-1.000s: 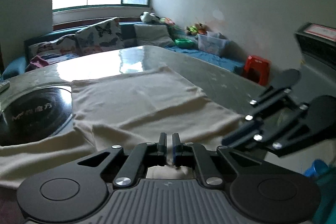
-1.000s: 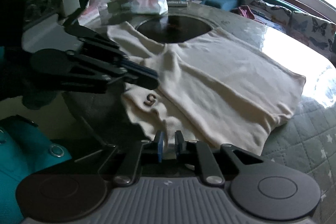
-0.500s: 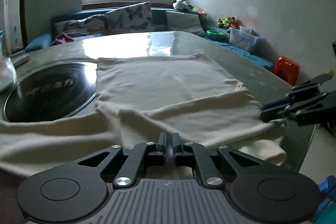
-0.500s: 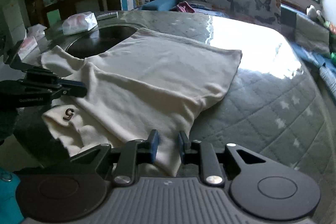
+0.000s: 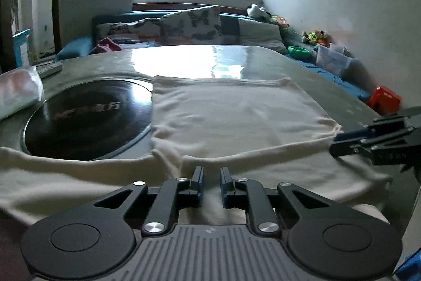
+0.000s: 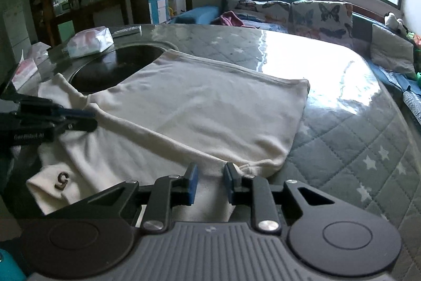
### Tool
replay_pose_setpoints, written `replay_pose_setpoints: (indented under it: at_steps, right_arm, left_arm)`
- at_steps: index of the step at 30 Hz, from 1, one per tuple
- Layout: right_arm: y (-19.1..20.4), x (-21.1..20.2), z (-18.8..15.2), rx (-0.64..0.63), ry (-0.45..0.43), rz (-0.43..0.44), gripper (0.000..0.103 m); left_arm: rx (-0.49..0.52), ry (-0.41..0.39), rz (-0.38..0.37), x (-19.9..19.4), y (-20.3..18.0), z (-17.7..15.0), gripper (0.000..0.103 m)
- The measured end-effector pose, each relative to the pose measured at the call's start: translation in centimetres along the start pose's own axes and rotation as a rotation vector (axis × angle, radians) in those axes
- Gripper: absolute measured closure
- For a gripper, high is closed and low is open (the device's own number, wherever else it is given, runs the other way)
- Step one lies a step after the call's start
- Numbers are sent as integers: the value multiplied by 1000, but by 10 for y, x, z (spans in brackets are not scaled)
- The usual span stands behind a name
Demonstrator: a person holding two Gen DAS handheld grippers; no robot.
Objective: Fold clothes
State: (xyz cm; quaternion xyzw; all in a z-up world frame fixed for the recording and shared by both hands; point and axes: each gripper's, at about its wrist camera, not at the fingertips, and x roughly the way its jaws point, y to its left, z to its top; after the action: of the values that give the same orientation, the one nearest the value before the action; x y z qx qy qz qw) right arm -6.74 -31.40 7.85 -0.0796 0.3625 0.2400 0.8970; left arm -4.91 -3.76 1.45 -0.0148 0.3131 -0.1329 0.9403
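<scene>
A cream shirt (image 5: 231,117) lies partly folded on the round table, its near part hanging over the front edge. In the right wrist view the shirt (image 6: 200,107) shows a small "5" label (image 6: 62,179) on its near left flap. My left gripper (image 5: 211,181) is open, its jaws a small gap apart, over the near fold of the shirt. My right gripper (image 6: 210,179) is open over the shirt's near right edge. The right gripper also shows at the right of the left wrist view (image 5: 342,142). The left gripper shows at the left of the right wrist view (image 6: 84,117).
A dark round glass turntable (image 5: 86,120) sits in the table (image 6: 355,128), partly under the shirt. A plastic packet (image 6: 89,42) and tissue packs (image 6: 25,69) lie at the far left. A sofa with cushions (image 5: 189,25) stands behind the table, a red stool (image 5: 384,99) to the right.
Both grippers have opened from nearly shut. The left gripper has swung left along the shirt's near edge; the right gripper has swung right, toward the shirt's near right corner.
</scene>
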Motion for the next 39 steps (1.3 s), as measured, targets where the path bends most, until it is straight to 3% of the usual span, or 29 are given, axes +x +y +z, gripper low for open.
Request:
replay_pose_setpoints:
  at_steps: [5,11,19,27,33,39]
  right_arm:
    - [11,-4,6,-52,-13,-7,81]
    - [47,4,21,-154,-18,99,81]
    - [102,27,28,-287,14,211,81]
    - [136,32,30,-367,7,263,81]
    - [143,34,31,-382,11,267,81]
    - [133,23,36,-361,-8,245,81]
  left_arm:
    - [-30,-27,23,-15,9,0,80]
    - [-87,-35,88,-31,28,-4,72]
    - [-207,-61,227,-55,69,-12,60]
    - [-325,-88,396,-70,113,-17,49]
    - [-419,-90,537,-68,147,-17,49]
    - [-483,-86,588,-62,168,-17,50]
